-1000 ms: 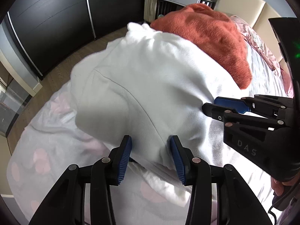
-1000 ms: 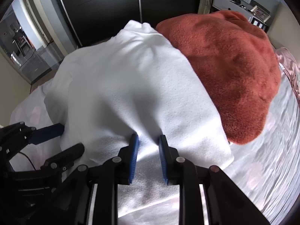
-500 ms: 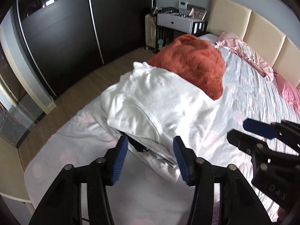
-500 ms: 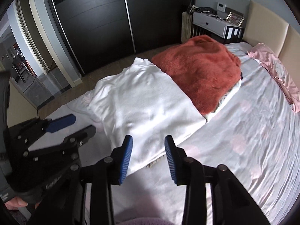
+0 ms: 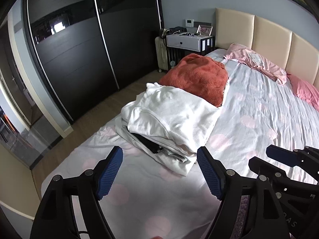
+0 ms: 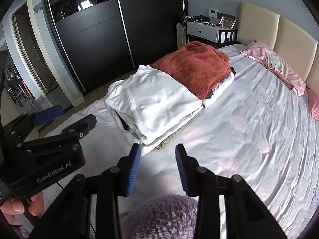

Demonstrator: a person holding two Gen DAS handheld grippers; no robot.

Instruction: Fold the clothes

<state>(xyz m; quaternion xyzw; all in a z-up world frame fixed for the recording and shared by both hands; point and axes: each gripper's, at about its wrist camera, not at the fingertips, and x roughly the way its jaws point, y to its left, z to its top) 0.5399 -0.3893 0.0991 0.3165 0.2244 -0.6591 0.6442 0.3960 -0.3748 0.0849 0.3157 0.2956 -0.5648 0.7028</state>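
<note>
A folded white garment [image 5: 171,115] [image 6: 153,99] tops a stack of folded clothes near the bed's left edge. Behind it lies a folded orange-red fleece [image 5: 197,77] [image 6: 195,63] on its own stack. My left gripper [image 5: 159,155] [image 6: 76,113] hovers above the sheet in front of the white stack, apart from it. Its jaws are opening and nothing is between them. My right gripper [image 6: 158,151] [image 5: 263,157] hangs open and empty to its right, also short of the stack. A hand [image 6: 14,207] holds the left gripper's body.
The bed's pale sheet [image 5: 259,109] with pink dots stretches to the right. Pink pillows [image 6: 277,65] lie by the beige headboard [image 5: 269,33]. A white nightstand [image 6: 205,31], a radiator and black wardrobe doors [image 5: 79,49] stand beyond. Purple fluffy fabric [image 6: 159,217] sits under the right gripper.
Both grippers have let go of the white garment and pulled back and up from it. Their jaws now stand wider, and the whole stack and bed have come into view.
</note>
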